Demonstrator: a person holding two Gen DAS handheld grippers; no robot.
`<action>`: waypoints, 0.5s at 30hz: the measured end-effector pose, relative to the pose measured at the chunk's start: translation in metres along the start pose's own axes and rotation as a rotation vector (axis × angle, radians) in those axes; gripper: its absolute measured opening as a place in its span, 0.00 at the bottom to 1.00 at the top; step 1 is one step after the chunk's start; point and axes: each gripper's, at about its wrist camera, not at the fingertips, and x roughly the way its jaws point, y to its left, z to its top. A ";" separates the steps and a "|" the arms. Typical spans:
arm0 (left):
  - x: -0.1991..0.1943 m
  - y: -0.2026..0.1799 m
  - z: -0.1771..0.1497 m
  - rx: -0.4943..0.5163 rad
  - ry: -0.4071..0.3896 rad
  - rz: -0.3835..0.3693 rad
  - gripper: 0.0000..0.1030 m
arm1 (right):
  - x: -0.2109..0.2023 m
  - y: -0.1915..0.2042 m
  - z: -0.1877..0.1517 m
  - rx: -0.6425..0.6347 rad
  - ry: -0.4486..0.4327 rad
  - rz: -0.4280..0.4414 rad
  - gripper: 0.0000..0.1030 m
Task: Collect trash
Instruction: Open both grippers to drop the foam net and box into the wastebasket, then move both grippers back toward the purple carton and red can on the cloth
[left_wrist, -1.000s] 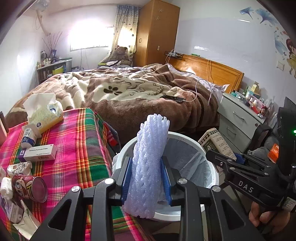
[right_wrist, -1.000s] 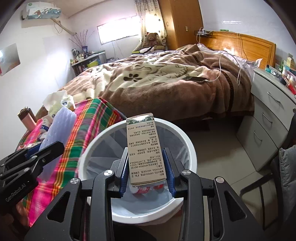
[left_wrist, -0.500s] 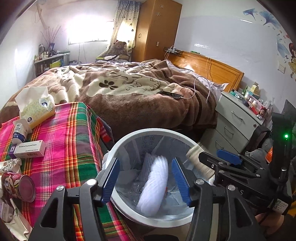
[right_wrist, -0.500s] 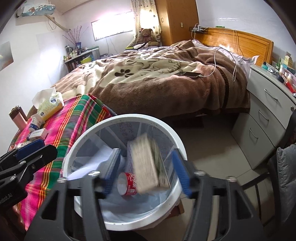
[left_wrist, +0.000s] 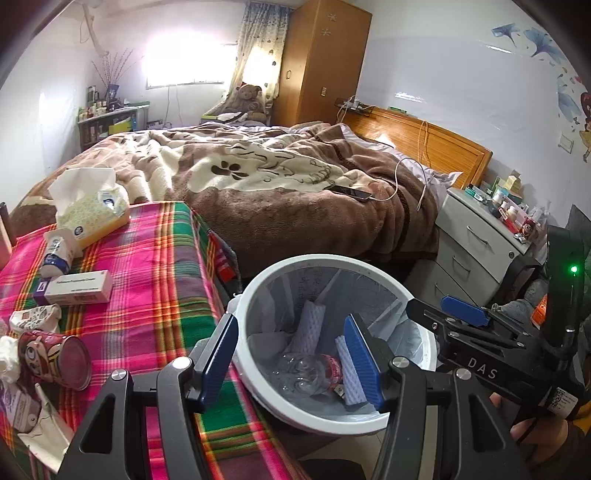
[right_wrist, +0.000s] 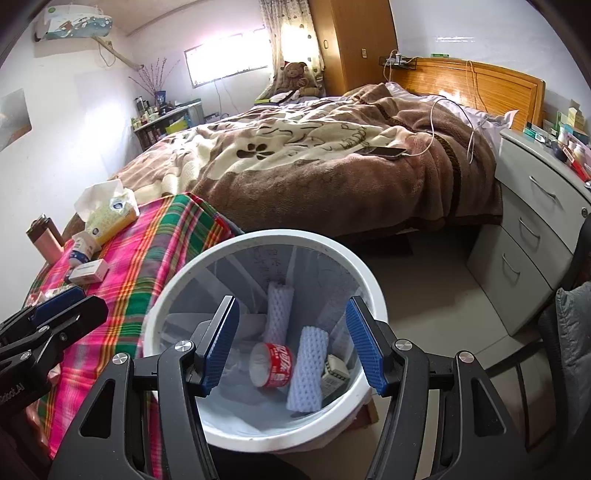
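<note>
Both your grippers hang over the white bin (right_wrist: 360, 266), jaws spread wide, nothing between them. Your left gripper (left_wrist: 291, 356) sits above the bin's near-left rim, right beside the plaid tablecloth (left_wrist: 155, 280). Your right gripper (right_wrist: 291, 345) is centred over the bin mouth.

In the bin, on the clear liner: two white foam sleeves, one (right_wrist: 279, 314) leaning toward the back wall, the other (right_wrist: 308, 369) lying nearer the front. A red can (right_wrist: 273, 363) lies on its side just left of the front sleeve, touching it. A small printed box (right_wrist: 334, 371) is wedged at that sleeve's right, partly hidden.

Still on the tablecloth: tissue pack (left_wrist: 92, 206), small white bottle (left_wrist: 59, 251), flat white box (left_wrist: 75, 286), a cartoon-printed can (left_wrist: 55, 354) lying on its side, crumpled wrappers (left_wrist: 35, 319) near the left edge.

Bin stands on the floor between table and bed (right_wrist: 332, 162).
</note>
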 end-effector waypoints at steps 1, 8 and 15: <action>-0.003 0.003 0.000 -0.003 -0.005 -0.001 0.58 | -0.001 0.002 0.000 -0.002 -0.004 0.005 0.60; -0.027 0.023 -0.008 -0.032 -0.035 0.026 0.58 | -0.009 0.019 -0.002 -0.024 -0.031 0.037 0.60; -0.049 0.057 -0.020 -0.088 -0.052 0.079 0.58 | -0.010 0.044 -0.006 -0.057 -0.035 0.080 0.60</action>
